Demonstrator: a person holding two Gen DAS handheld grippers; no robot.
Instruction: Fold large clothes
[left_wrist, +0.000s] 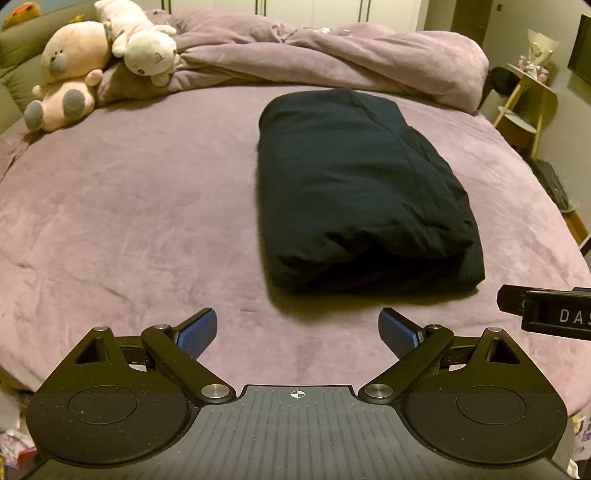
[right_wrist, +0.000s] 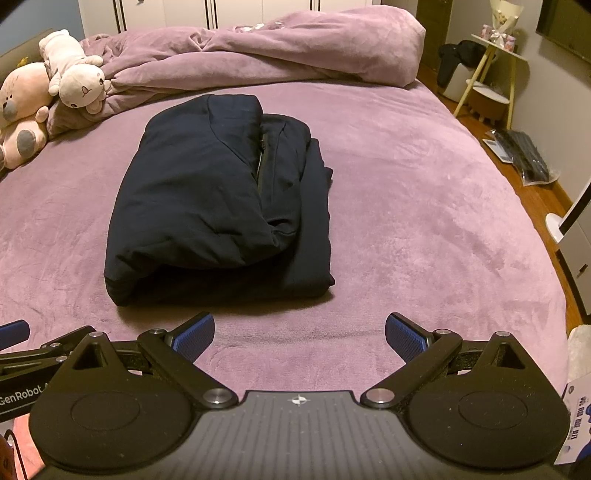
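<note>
Purple bed (right_wrist: 424, 206), folded dark jacket (right_wrist: 207, 199), both jaws apart.

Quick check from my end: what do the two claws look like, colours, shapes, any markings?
Both match: the left claw and right claw are matte black, each with two round hubs, angled link arms on silver pivot pins, a ribbed grey centre plate bearing a small white cross mark, and fingers with blue textured pads. White lettering shows on each body, partly cut off. No cables or sleeves visible.
</note>
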